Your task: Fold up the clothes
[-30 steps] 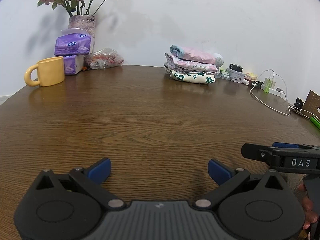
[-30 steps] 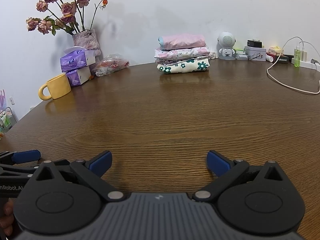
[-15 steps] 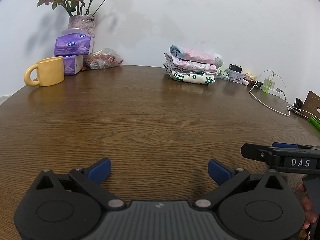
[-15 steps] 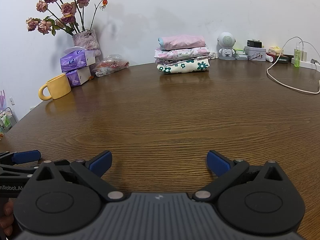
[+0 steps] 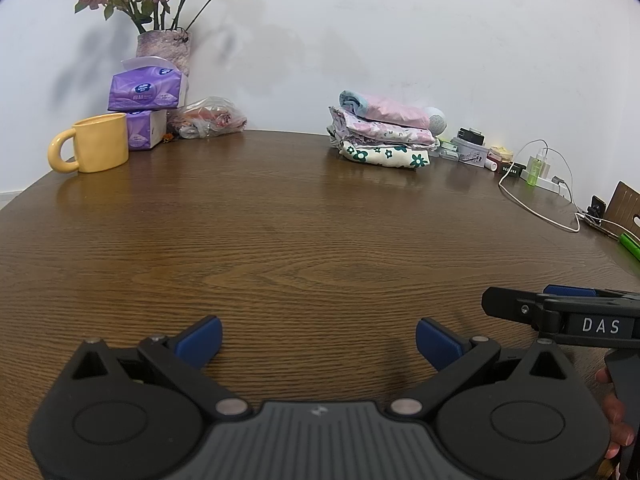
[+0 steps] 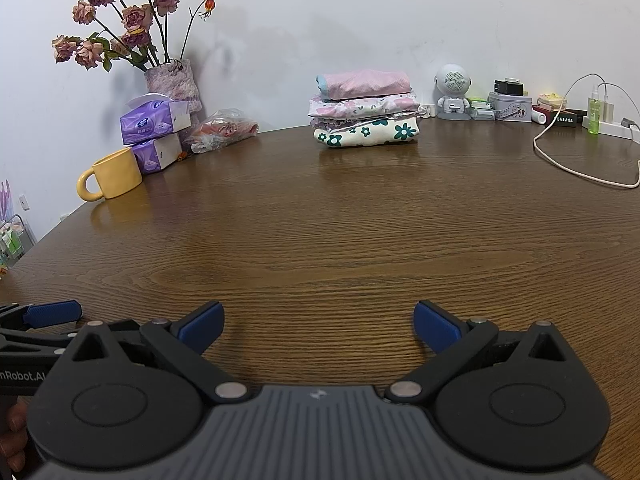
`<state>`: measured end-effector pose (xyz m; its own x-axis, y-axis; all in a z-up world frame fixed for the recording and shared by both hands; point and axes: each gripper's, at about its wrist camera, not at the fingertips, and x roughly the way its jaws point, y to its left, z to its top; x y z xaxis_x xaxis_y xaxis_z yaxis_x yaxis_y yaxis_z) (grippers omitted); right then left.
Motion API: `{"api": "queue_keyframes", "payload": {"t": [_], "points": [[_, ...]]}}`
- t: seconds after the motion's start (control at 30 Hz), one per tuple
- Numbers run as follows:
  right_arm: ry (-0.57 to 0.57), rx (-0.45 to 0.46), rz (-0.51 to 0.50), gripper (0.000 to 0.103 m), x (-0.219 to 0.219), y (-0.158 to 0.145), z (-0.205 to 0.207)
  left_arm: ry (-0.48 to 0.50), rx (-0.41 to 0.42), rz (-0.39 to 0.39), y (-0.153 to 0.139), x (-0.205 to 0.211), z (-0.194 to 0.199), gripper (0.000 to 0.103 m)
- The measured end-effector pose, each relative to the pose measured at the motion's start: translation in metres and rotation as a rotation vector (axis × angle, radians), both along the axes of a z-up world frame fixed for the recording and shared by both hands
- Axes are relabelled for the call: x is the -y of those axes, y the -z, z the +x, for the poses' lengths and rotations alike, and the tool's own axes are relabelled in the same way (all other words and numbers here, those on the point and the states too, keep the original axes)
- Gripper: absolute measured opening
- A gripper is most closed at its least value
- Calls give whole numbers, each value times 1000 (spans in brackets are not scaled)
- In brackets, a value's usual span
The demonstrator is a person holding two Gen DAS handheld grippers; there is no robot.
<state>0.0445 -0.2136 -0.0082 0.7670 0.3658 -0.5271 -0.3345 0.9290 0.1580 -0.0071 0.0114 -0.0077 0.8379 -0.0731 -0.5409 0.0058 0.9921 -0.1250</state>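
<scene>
A stack of folded clothes (image 5: 382,136) (image 6: 366,114) rests at the far side of the round wooden table (image 5: 300,232) (image 6: 340,220), a pink piece on top and a white one with green flowers at the bottom. My left gripper (image 5: 318,338) hovers low over the near table edge, open, with bare wood between its blue pads. My right gripper (image 6: 318,326) is beside it, also open and holding nothing. Each gripper shows at the edge of the other's view. No loose garment is in sight.
A yellow mug (image 5: 94,148) (image 6: 114,174), purple tissue packs (image 5: 146,94), a plastic bag (image 5: 210,116) and a vase of dried roses (image 6: 172,80) stand far left. A white speaker figure (image 6: 454,90), small boxes and a white cable (image 6: 576,160) sit far right. A hand (image 5: 616,420) grips the right tool.
</scene>
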Motion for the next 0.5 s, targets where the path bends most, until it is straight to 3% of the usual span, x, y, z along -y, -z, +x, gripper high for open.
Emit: {"api": "queue_keyframes", "payload": {"t": [0.5], "points": [[3,-2,0,103,0,0,-2,1,1,-1,0,0,0,103]]}}
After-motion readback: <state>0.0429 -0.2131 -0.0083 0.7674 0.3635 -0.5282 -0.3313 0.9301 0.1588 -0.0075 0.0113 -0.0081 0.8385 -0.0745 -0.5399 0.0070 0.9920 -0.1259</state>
